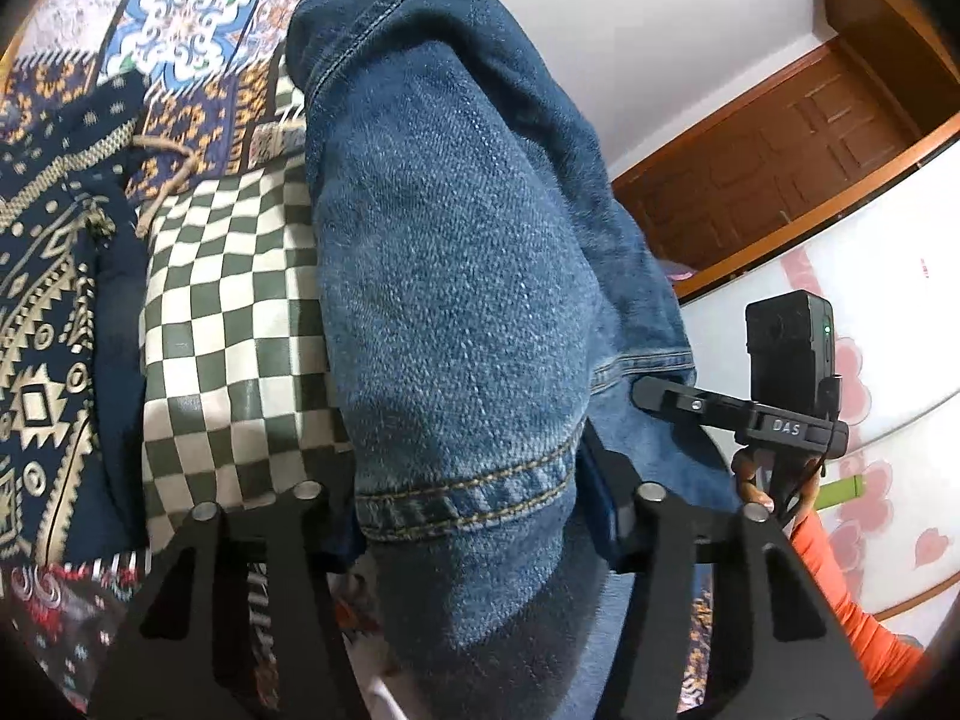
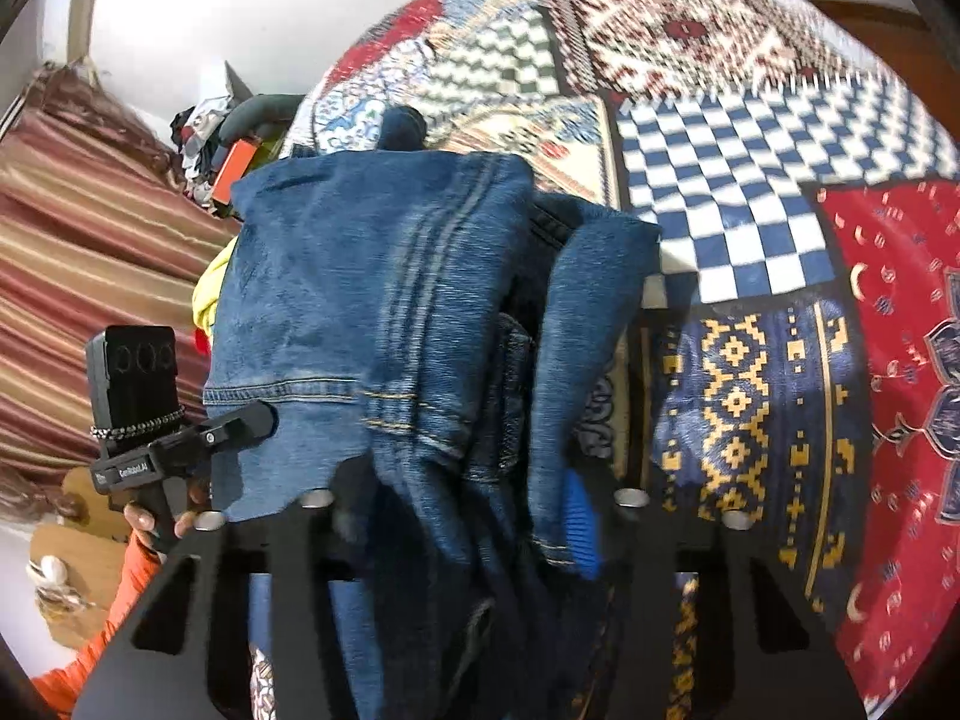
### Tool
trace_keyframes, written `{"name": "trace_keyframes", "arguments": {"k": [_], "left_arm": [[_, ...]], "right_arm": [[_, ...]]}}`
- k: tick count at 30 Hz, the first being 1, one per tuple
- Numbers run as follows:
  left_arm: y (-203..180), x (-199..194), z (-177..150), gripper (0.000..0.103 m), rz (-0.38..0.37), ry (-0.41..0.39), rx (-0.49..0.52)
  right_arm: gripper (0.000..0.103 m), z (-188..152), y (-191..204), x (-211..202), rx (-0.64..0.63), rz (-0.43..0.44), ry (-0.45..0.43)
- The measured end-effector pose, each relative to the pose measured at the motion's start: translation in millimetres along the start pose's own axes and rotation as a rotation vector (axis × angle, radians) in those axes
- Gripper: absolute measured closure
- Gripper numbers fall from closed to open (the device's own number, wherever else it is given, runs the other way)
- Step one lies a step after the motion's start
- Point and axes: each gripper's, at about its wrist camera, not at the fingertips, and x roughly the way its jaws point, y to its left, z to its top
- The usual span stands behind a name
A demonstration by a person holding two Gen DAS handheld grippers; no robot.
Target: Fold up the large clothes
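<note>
patchwork bedspread (image 2: pixel 750 192), wooden door (image 1: pixel 780 150) — striped curtain (image 2: pixel 90 252)

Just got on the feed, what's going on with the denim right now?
A person is folding jeans over a patchwork bedspread. Both grippers are clamped on the denim: the left gripper holds a hemmed edge, the right gripper a bunched part. The jeans hang lifted between them, fold unfinished.

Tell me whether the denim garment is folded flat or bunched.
Bunched: the denim garment hangs in thick rolls from both tongs, left tongs and right tongs, above the patchwork bedspread.
</note>
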Motion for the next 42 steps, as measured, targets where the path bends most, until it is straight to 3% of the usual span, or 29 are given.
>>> {"name": "trace_keyframes", "arguments": {"k": [5, 9, 16, 23, 29, 38, 42], "left_arm": [[-28, -38, -5, 0.054, 0.030, -0.067, 0.074], [-35, -89, -10, 0.054, 0.043, -0.147, 0.105], [-16, -200, -15, 0.054, 0.082, -0.296, 0.133], [31, -261, -12, 0.054, 0.146, -0.367, 0.119], [86, -260, 0, 0.054, 0.177, -0.335, 0.043], [192, -182, 36, 0.054, 0.181, -0.182, -0.168], [229, -151, 43, 0.045, 0.185, -0.151, -0.236]], "right_arm": [[0.072, -1, 38, -14, -0.047, -0.042, -0.045], [0.072, -3, 81, -24, -0.096, -0.021, -0.086], [0.072, 4, 172, -25, -0.229, 0.010, -0.167], [0.072, 20, 234, 14, -0.293, 0.057, -0.188], [0.072, 35, 244, 76, -0.274, 0.042, -0.148], [0.072, 71, 204, 176, -0.119, -0.047, -0.001], [0.071, 85, 178, 204, -0.053, -0.062, 0.042]]}}
